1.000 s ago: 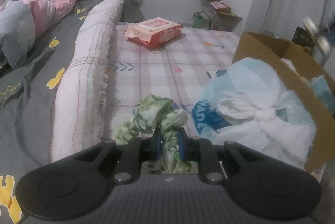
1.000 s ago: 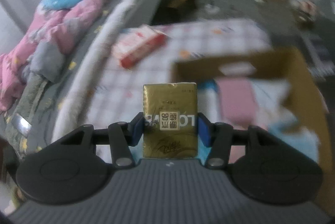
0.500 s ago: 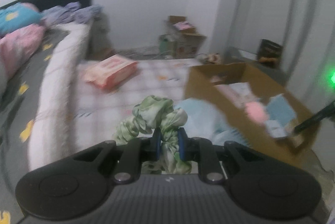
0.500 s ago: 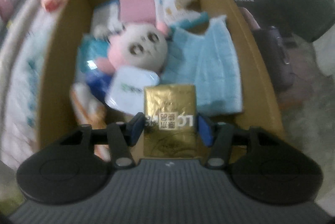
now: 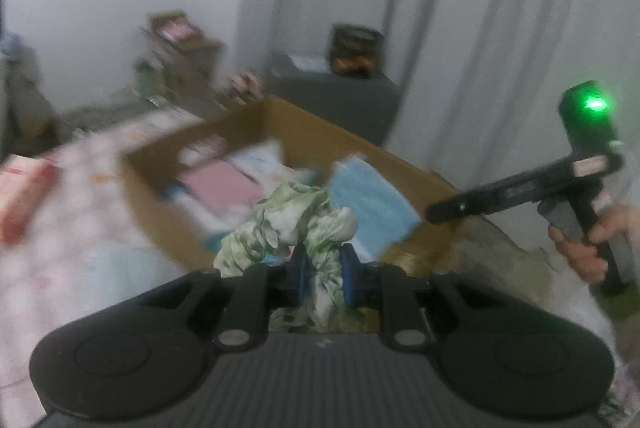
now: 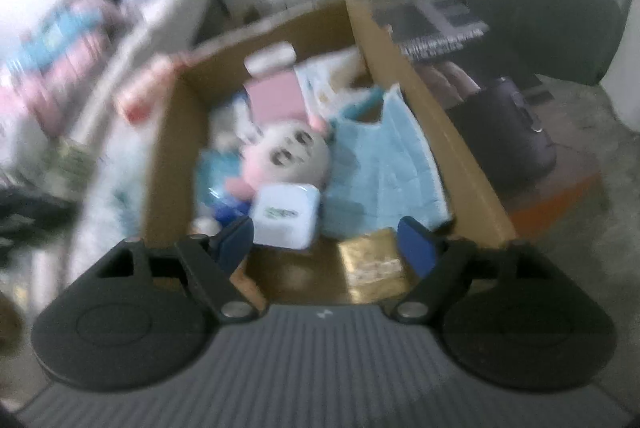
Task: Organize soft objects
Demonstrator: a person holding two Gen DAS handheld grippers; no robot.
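My right tongs (image 6: pixel 326 242) have just spread and dropped the gold tissue pack (image 6: pixel 374 264), now lying free below them in the cardboard box (image 6: pixel 430 115), while my left tongs (image 5: pixel 323 274) clamp the green floral cloth (image 5: pixel 288 224), next for that box.

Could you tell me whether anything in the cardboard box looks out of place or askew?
Only mildly: the gold packet lies tilted in the cardboard box's near corner, apart from the jumbled plush toy and blue cloth.

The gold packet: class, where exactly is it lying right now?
In the right wrist view, the gold packet lies on the cardboard box floor, near corner, below the blue cloth.
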